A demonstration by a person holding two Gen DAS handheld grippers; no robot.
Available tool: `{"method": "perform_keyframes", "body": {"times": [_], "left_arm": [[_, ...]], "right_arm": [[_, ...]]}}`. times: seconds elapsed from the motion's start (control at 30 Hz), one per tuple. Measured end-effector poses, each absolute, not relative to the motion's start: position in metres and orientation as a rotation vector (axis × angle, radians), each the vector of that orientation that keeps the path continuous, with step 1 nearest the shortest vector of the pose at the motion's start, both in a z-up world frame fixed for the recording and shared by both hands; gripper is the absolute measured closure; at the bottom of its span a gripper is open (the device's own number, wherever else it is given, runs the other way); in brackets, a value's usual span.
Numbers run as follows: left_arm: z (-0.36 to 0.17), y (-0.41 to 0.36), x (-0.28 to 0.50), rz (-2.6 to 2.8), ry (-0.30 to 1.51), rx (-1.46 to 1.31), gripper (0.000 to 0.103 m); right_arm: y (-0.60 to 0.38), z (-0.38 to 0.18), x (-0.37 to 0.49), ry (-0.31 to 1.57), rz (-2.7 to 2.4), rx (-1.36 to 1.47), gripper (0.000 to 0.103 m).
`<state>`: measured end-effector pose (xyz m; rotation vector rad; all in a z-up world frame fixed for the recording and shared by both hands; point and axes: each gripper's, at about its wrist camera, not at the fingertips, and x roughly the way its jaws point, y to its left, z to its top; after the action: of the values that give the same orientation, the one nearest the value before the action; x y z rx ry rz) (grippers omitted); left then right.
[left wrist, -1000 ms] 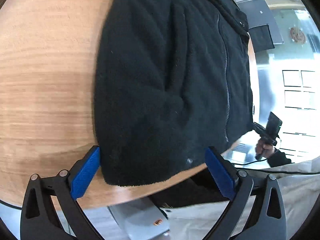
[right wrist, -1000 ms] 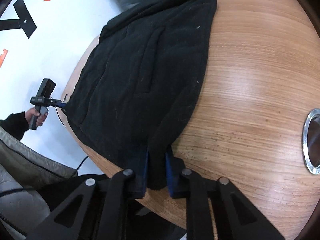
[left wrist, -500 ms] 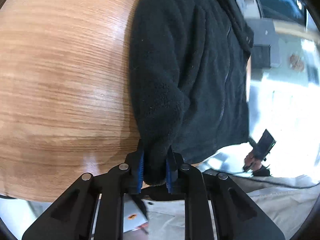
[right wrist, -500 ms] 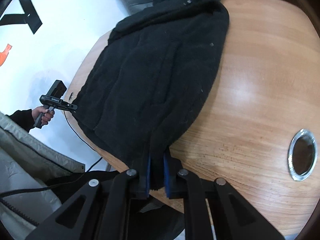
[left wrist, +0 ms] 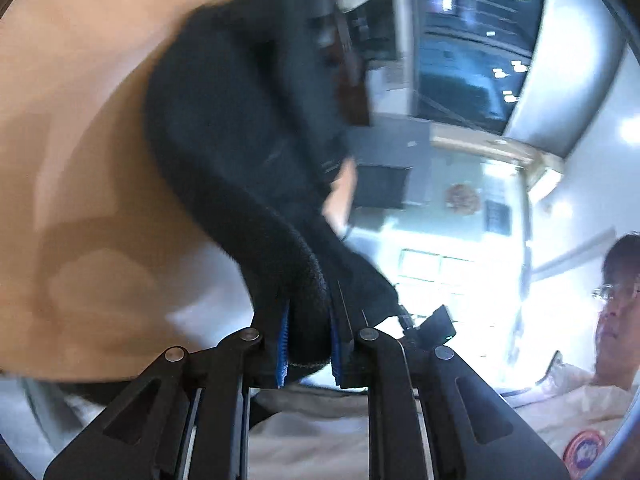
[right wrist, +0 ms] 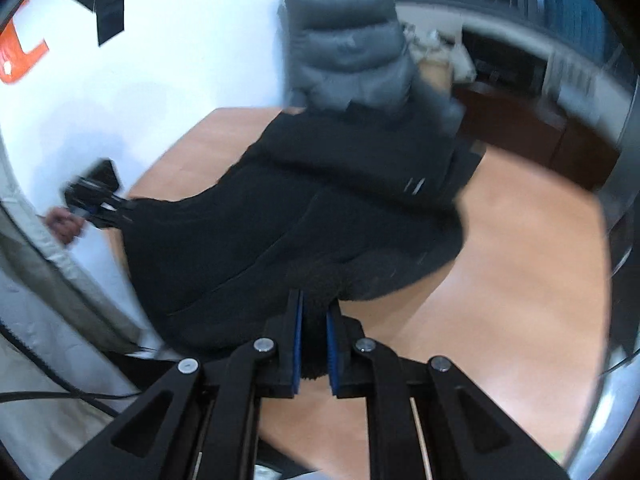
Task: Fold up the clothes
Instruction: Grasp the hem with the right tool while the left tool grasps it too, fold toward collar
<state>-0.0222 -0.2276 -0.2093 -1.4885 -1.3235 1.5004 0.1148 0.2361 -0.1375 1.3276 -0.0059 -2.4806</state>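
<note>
A black fleece jacket with a zip lies on a round wooden table. My left gripper is shut on one bottom corner of its hem and holds it raised off the table. In the right wrist view my right gripper is shut on the other hem corner of the jacket, also lifted. The hem hangs stretched between both grippers while the collar end rests on the table. Both views are blurred by motion.
A grey puffer jacket lies at the table's far edge beyond the fleece. The person stands at the right in the left wrist view. The left gripper and hand show at the left in the right wrist view.
The left gripper closed on the hem corner, which it straddled open a second ago. Both grippers then lifted the hem up off the table and the views tilted upward.
</note>
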Motion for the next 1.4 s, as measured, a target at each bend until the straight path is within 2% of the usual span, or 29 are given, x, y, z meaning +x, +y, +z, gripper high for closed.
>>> {"method": "perform_keyframes", "body": {"times": [0.2, 0.4, 0.57, 0.8, 1.1, 1.3, 1.4], "left_arm": [[-0.150, -0.237, -0.096, 1.617, -1.283, -1.343, 0.089], [-0.135, -0.242, -0.181, 1.738, -1.292, -1.271, 0.089], [-0.134, -0.211, -0.262, 1.815, -1.251, -1.174, 0.088], [-0.185, -0.198, -0.340, 1.908, -1.251, -1.177, 0.088], [-0.288, -0.182, -0.423, 1.962, -1.268, -1.385, 0.088], [-0.336, -0.173, -0.456, 1.973, -1.225, -1.481, 0.087], [-0.349, -0.173, -0.460, 1.979, -1.181, -1.521, 0.086]], "right_arm": [[0.224, -0.105, 0.052, 0.061, -2.631, 1.201, 0.093], [0.237, -0.098, -0.028, 0.076, -2.681, 1.084, 0.094], [0.261, -0.093, -0.093, 0.091, -2.706, 0.982, 0.094], [0.319, -0.139, -0.181, -0.039, -2.783, 1.001, 0.093], [0.389, -0.258, -0.254, -0.320, -2.825, 1.230, 0.093], [0.401, -0.302, -0.278, -0.301, -2.804, 1.355, 0.093], [0.411, -0.321, -0.287, -0.390, -2.774, 1.406, 0.091]]}}
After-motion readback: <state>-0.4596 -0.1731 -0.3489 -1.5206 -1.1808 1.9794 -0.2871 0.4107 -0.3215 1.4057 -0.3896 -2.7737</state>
